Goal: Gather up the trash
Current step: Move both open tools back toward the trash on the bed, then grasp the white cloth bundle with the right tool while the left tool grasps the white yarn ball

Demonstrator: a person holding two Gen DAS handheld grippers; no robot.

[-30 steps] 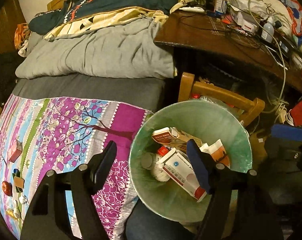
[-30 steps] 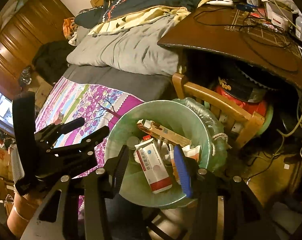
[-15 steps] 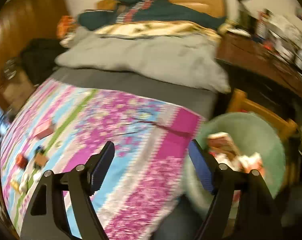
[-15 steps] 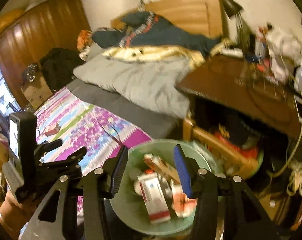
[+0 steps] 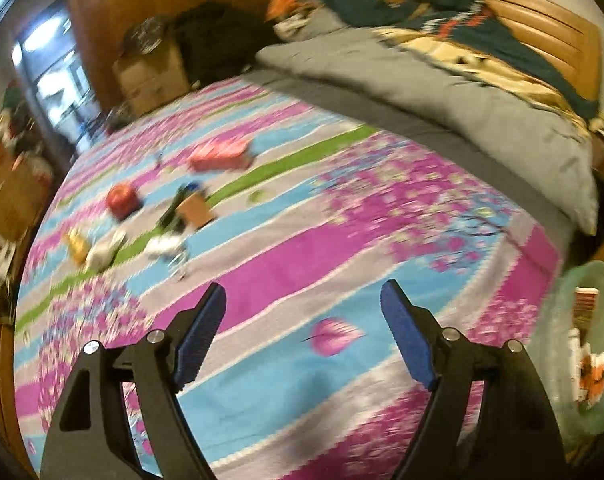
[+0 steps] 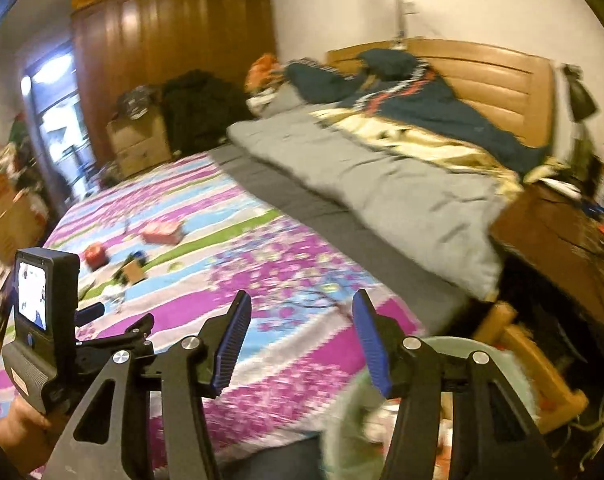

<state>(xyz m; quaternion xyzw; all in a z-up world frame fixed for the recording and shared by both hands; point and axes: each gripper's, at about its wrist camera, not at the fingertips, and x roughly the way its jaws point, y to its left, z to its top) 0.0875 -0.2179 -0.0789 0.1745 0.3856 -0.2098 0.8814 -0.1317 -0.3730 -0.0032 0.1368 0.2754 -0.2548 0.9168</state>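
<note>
The left hand-held gripper (image 5: pixel 302 332), jaws opening and empty, hovers over a floral bedspread (image 5: pixel 302 240); blurred litter (image 5: pixel 150 220) lies mid-left, a green bin (image 5: pixel 582 360) at right edge.

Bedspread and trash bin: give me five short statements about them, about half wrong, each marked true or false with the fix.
1. Small bits of trash lie on the flowered bedspread. True.
2. The left claw grips a red box. False: nothing is between its opening jaws.
3. The green trash bin sits beside the bed and holds boxes. True.
4. The right claw carries a bottle. False: it is empty, jaws opening.
5. The grey quilt covers the whole bedspread. False: it lies bunched near the headboard.
</note>
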